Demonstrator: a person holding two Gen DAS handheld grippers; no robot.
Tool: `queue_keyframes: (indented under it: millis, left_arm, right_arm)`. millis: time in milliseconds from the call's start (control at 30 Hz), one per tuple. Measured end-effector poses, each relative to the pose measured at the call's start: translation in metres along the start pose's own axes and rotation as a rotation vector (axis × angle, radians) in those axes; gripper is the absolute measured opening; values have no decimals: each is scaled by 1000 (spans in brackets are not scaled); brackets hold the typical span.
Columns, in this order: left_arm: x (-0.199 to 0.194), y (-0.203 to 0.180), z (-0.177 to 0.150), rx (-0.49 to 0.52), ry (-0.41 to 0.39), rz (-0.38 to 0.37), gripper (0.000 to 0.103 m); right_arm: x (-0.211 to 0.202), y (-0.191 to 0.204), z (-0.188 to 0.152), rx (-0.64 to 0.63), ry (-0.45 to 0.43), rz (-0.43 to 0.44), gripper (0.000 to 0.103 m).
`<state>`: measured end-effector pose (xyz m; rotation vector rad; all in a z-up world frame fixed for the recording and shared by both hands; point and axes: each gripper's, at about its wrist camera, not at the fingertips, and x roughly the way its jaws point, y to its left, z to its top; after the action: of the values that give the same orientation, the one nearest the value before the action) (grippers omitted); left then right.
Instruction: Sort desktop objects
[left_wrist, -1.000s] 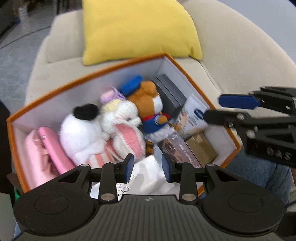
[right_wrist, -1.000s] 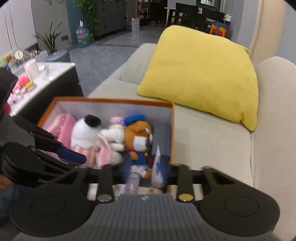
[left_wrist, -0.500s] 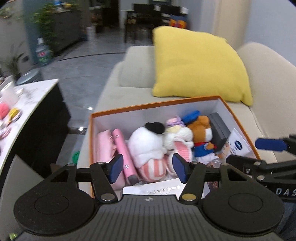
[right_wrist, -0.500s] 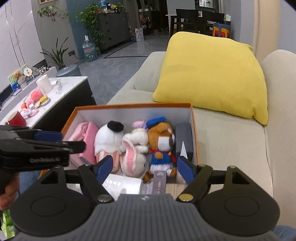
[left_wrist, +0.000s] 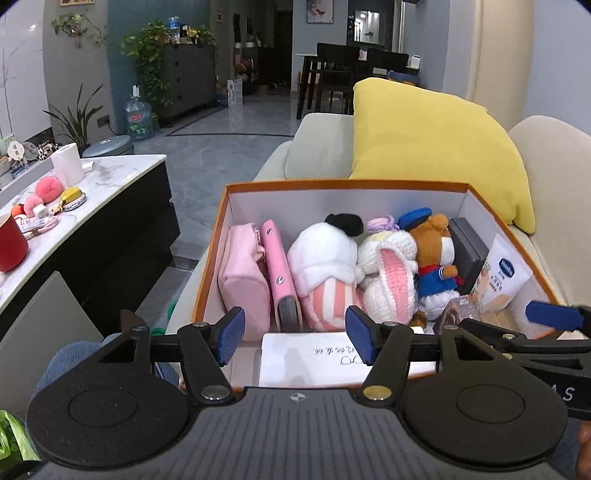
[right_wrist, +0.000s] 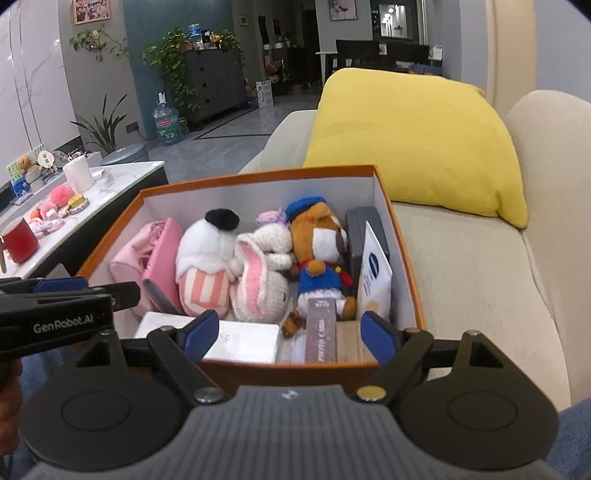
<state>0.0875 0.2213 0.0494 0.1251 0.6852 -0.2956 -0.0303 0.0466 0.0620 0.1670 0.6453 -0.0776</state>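
Because sorting seems nearly done, the orange cardboard box (right_wrist: 400, 258) on the beige sofa (right_wrist: 472, 280) holds soft plush toys (right_wrist: 258, 273), a pink pouch (left_wrist: 242, 280) and stiff cartons (right_wrist: 375, 280) packed in rows, while the left gripper (left_wrist: 295, 334) and right gripper (right_wrist: 290, 334), fingers just spread and empty, hover at its near rim.
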Motion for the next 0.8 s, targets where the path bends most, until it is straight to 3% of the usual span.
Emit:
queue_keyframes:
  millis: [167,267,367,800]
  left_arm:
    - [2,-4,-13,35,7,3,71]
    - [0,-4,-18,36,-20,20,77]
    - [1,-2,-18,37,-21,32,83]
    - [3,4,-16,-2,25,20,86]
  right_arm:
    - [-3,10,-14,-69,-74,-42,90]
    - [-1,10,-15,-72,-78,-48,91]
    - [-1,11,-13,-73,-63,-53,92]
    - [1,14,-10,-78,-21,-65,92]
